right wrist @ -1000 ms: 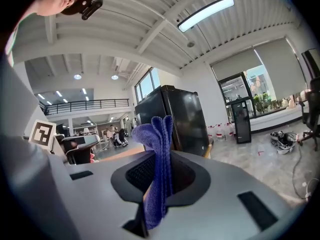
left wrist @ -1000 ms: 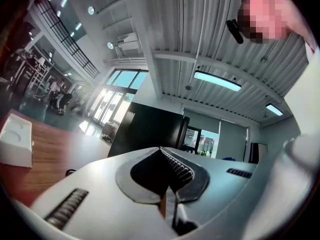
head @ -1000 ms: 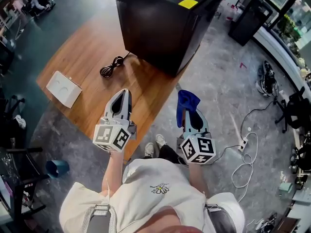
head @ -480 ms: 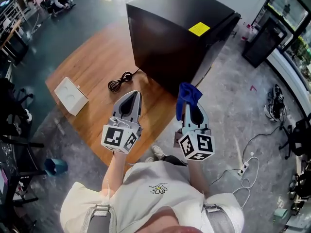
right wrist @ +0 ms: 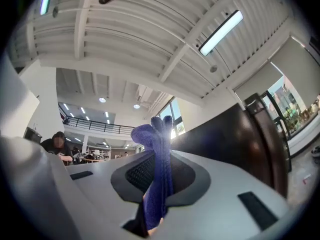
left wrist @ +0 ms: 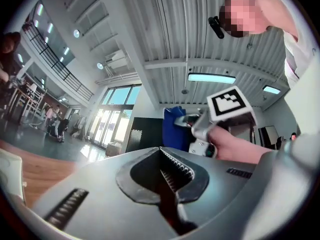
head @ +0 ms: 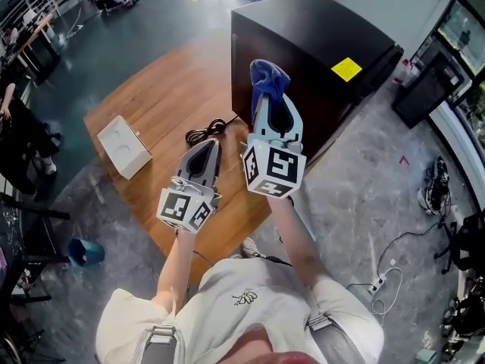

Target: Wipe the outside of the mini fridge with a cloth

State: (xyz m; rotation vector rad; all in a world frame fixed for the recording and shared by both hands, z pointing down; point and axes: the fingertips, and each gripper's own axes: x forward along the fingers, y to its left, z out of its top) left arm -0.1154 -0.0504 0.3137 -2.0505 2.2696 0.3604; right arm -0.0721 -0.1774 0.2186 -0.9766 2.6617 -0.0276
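- Head view: the right gripper (head: 268, 101) is raised in front of the boxy, glossy black mini fridge (head: 326, 32). The fridge stands at the far end of the light-brown wooden table (head: 151, 97), close to its right edge. A bunched, deep-blue fabric cloth (head: 267, 76) sticks up out of the gripper's tip. It is near the fridge's dark side wall, though I cannot tell whether it touches yet.
- Also in the head view, the left gripper (head: 208, 147) hangs lower over the table, just beside a coiled black power cable (head: 206, 133). A white rectangular box (head: 126, 146) lies well apart to the left. A careless swing of the lower gripper could snag the cable and tug at the fridge. The small yellow square sticker (head: 346, 69) on the fridge's top could catch or peel if the cloth drags across its edge.
- Left gripper view: its ridged jaws are pressed together with nothing between them, so it is not bracing anything. With the fridge so near the table's edge, a hard sideways push from the wiping side might shift it.
- Right gripper view: the jaws pinch the cloth along a narrow fold, and its loose end stands above the tips. Rubbing against the panel could pull so thin a hold free. If the tuft folds over, the bare jaw tips may meet the glossy wall and mark it.
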